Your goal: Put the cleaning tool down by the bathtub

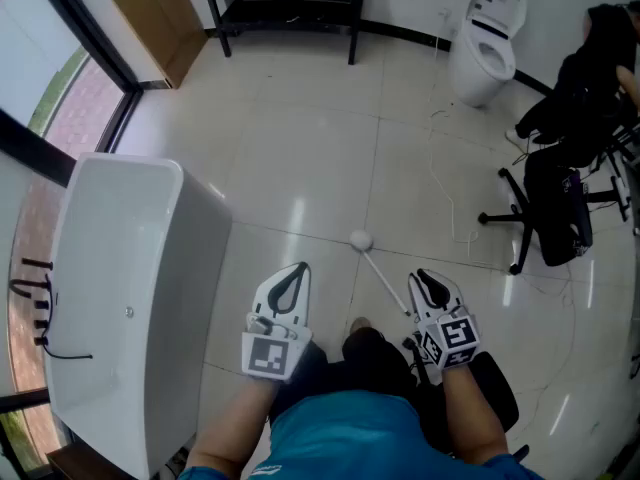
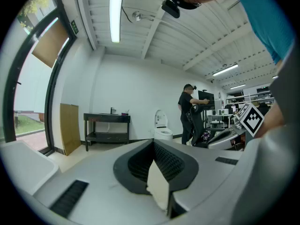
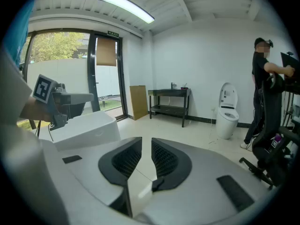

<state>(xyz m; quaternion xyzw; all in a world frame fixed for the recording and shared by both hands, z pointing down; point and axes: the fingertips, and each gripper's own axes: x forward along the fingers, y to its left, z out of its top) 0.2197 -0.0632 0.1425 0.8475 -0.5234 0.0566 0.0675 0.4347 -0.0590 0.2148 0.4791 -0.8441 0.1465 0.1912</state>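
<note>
Holds left claw (image 1: 299,267) out nearly level, tips pressed together on nothing. Tilts right claw (image 1: 422,276) further down, jaws slightly spread, only floor (image 1: 330,158) in the gap. Has bathtub (image 1: 205,268) wall close on the left claw's left, open tiles ahead, office chair (image 1: 550,208) off right. Finds cleaning tool (image 1: 362,239) with round head on the tiles ahead between both claws, handle running back just beside the right claw's left
</note>
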